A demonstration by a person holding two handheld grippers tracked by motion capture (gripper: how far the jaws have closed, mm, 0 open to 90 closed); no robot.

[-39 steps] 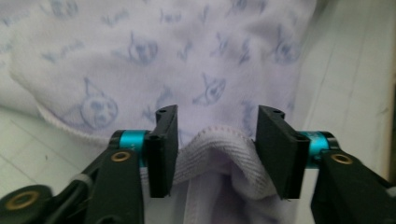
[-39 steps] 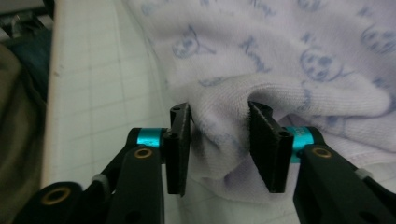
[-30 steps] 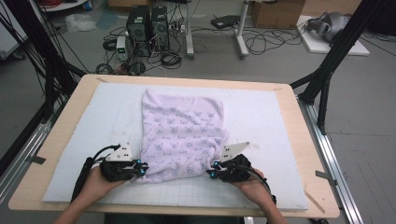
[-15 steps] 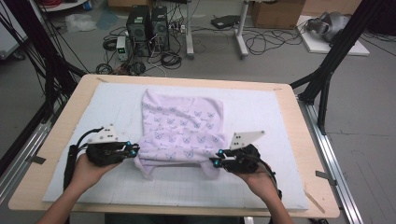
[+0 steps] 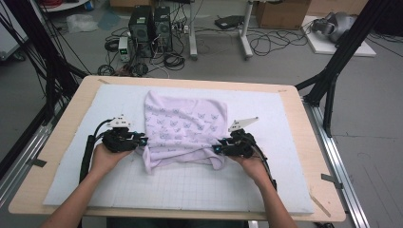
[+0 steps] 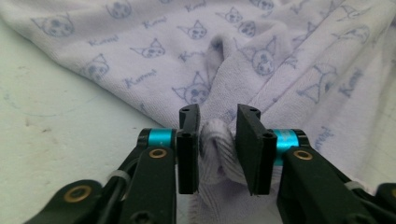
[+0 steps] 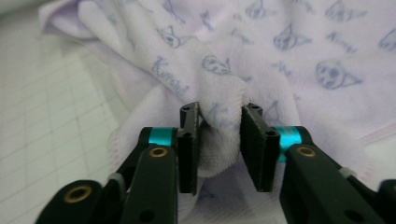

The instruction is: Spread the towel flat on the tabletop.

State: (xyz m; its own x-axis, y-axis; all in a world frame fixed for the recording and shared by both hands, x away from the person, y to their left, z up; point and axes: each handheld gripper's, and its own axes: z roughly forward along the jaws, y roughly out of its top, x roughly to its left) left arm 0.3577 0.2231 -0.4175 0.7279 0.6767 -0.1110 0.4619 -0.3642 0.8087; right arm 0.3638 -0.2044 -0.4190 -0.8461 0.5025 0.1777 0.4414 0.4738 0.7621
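Both grippers, left gripper (image 5: 141, 140) and right gripper (image 5: 217, 149), pinched bunched near corners of the lilac printed cloth (image 5: 185, 124), which lay mid-table on the white mat (image 5: 199, 185).

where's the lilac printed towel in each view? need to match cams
High view: lilac printed towel mid-table on the white mat, its near edge bunched between both grippers.
Left gripper view: across the upper frame, a fold pinched between the left gripper fingers.
Right gripper view: top and centre, a fold pinched in the right gripper.
Shared landmark: the blue cat-face print.
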